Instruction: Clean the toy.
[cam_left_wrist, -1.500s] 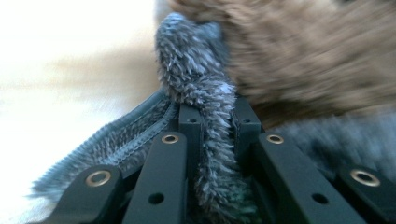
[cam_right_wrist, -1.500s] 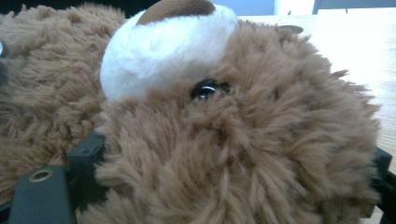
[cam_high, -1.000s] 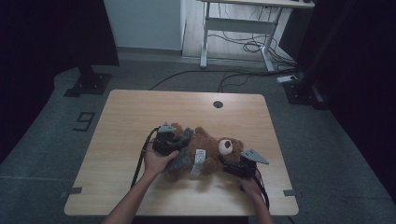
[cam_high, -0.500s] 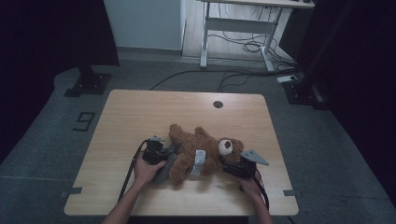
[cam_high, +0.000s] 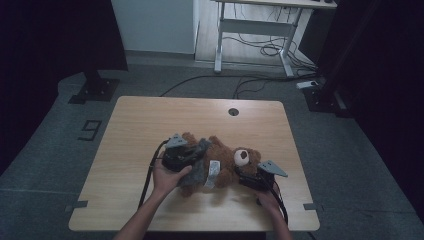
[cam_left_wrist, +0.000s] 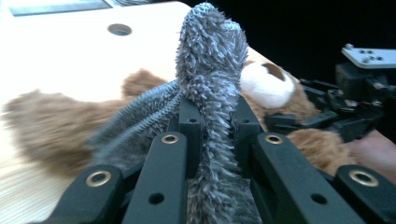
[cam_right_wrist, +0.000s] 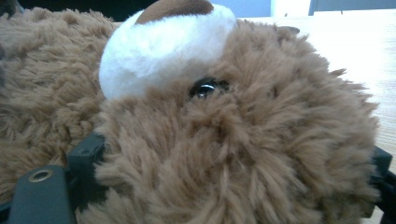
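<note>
Left claw (cam_left_wrist: 212, 140) clamps the grey fuzzy cloth (cam_left_wrist: 210, 70). Right claw (cam_right_wrist: 224, 186) grips the teddy bear (cam_high: 225, 157) head, near the table (cam_high: 150, 120) front edge.

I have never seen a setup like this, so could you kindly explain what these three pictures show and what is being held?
A person sits at a wooden table and holds hand-operated tongs in each hand. One picture comes from a camera above the table; the other two come from cameras riding on each pair of tongs, looking along their black jaws. A brown teddy bear lies on the table. The left tongs are shut on a fuzzy grey garment, seemingly being fitted to the bear. The right tongs grip the bear's head with their jaws either side of it.
</note>
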